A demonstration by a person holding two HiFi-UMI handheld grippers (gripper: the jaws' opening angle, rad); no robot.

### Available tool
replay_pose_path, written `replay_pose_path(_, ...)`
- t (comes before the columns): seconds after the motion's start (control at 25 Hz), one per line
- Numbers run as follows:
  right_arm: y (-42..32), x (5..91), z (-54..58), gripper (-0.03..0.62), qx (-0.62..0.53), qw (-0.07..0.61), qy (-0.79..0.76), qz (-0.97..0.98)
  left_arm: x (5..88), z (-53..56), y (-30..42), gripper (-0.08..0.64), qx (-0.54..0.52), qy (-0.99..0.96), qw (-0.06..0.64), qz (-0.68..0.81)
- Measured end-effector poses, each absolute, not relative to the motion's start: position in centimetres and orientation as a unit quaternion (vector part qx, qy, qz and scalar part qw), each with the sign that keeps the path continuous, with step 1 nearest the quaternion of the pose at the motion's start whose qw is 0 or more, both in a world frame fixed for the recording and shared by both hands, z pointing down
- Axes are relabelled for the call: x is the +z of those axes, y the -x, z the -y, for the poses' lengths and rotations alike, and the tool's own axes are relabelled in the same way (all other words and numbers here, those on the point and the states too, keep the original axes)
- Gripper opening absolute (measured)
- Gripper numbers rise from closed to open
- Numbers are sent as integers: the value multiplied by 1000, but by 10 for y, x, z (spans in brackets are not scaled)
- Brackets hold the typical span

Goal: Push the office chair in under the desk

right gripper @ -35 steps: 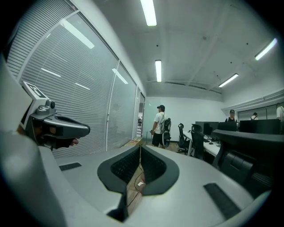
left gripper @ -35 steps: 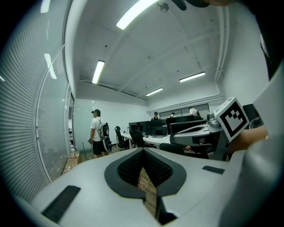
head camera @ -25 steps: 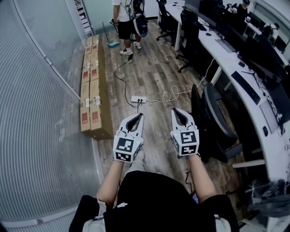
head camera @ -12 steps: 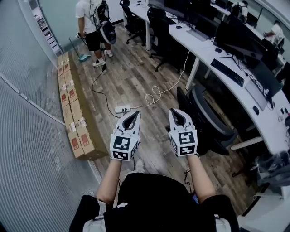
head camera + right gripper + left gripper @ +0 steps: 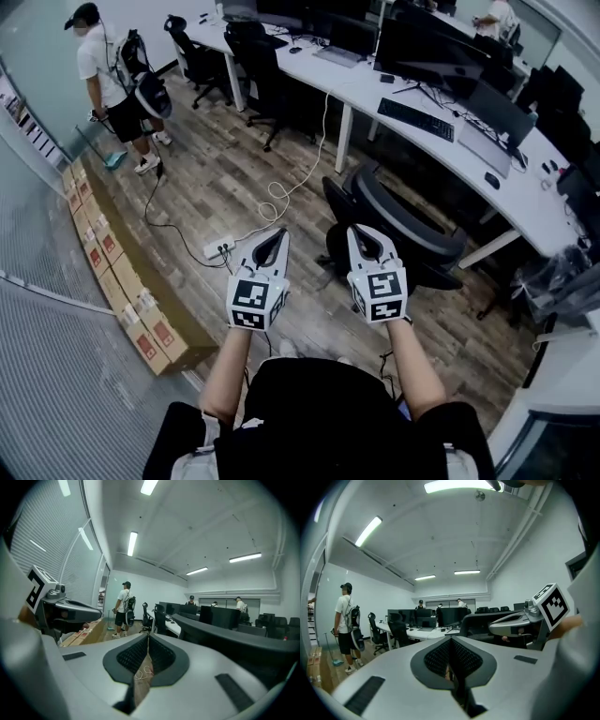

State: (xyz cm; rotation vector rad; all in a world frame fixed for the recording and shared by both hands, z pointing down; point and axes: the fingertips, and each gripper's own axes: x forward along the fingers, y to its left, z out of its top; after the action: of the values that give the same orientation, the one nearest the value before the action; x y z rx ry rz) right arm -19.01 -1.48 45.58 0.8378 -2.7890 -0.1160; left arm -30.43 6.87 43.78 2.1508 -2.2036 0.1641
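Note:
The black office chair with a grey-edged back stands out from the long white desk, its back towards me. My left gripper and right gripper are held side by side at chest height, both shut with nothing in them. The right one's tip is just short of the chair's back, and the left one points at the floor to the chair's left. In the left gripper view the chair back rises beyond the shut left gripper. In the right gripper view the right gripper is shut, with the dark chair back at its right.
A person with a backpack stands at the far left by a broom. A row of cardboard boxes lines the ribbed wall. A power strip and white cable lie on the wood floor. More chairs and monitors stand along the desk.
The view and both hands have swung round to the right, so the chair, earlier off to the right, now stands straight ahead of the grippers. Both stay shut.

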Motion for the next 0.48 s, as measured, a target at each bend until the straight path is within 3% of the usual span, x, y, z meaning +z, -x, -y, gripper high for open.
replay_pose_path(0.48, 118, 451, 44, 25, -20, 134, -410, 902, 432, -5, 250, 11, 60, -790, 30, 609)
